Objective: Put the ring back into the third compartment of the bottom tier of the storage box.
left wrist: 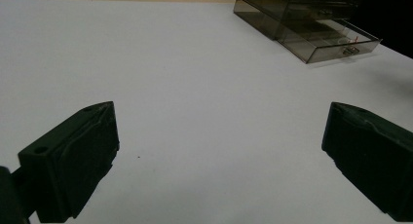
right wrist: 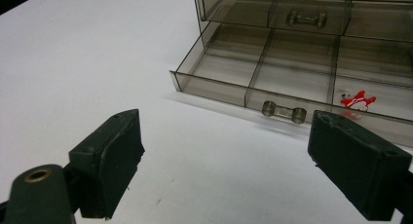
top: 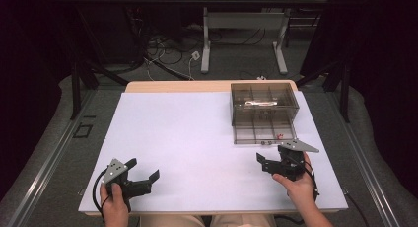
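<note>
A smoky clear drawer box (top: 264, 99) stands at the far right of the white table (top: 187, 138). Its bottom drawer (top: 263, 131) is pulled out toward me, and a small red piece (right wrist: 358, 100) lies in the front right compartment, seen also as the red piece (top: 279, 136). The drawer's clear handle (right wrist: 284, 112) faces my right gripper (right wrist: 224, 141), which hovers open and empty just short of it. In the high view the right gripper (top: 270, 154) sits close in front of the drawer. My left gripper (top: 144, 169) rests open and empty at the near left, far from the box (left wrist: 311, 24).
The upper drawer (right wrist: 302, 12) is closed and has its own handle; something pale (top: 259, 103) lies inside it. A wide stretch of bare white surface (left wrist: 195, 78) lies between the two grippers. Beyond the table are desk legs (top: 206, 44) and floor cables.
</note>
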{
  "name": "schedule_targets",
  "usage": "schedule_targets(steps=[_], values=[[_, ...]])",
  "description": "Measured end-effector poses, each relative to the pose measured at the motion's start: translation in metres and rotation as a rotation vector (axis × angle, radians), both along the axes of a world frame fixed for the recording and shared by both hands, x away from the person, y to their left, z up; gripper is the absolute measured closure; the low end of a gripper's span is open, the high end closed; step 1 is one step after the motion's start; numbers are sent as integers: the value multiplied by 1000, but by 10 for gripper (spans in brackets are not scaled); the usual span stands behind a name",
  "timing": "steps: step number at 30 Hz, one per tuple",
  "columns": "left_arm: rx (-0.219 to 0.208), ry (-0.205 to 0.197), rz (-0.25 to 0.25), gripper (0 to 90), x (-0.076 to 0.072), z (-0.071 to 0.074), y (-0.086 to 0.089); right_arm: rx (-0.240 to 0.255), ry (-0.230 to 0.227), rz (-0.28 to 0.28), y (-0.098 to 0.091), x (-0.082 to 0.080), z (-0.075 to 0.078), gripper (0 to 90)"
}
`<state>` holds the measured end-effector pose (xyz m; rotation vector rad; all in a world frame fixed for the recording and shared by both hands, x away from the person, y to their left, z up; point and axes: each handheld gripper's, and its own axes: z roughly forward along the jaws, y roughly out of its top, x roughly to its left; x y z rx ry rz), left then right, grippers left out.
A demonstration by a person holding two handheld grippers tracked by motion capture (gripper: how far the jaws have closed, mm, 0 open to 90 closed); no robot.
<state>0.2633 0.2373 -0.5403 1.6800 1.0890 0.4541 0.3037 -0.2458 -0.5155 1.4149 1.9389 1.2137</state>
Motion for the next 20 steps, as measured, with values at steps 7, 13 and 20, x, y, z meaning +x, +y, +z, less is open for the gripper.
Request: schedule_targets(steps=[7,13,20], values=[[2,-1,0,3,0,0,0,-13,-8,0,0,-8,-10,123],[4,-2,-1,3,0,0,-1,-18,-7,2,1,-13,-20,123],[2,-1,0,3,1,0,-2,-32,-5,-1,0,-17,-26,120]])
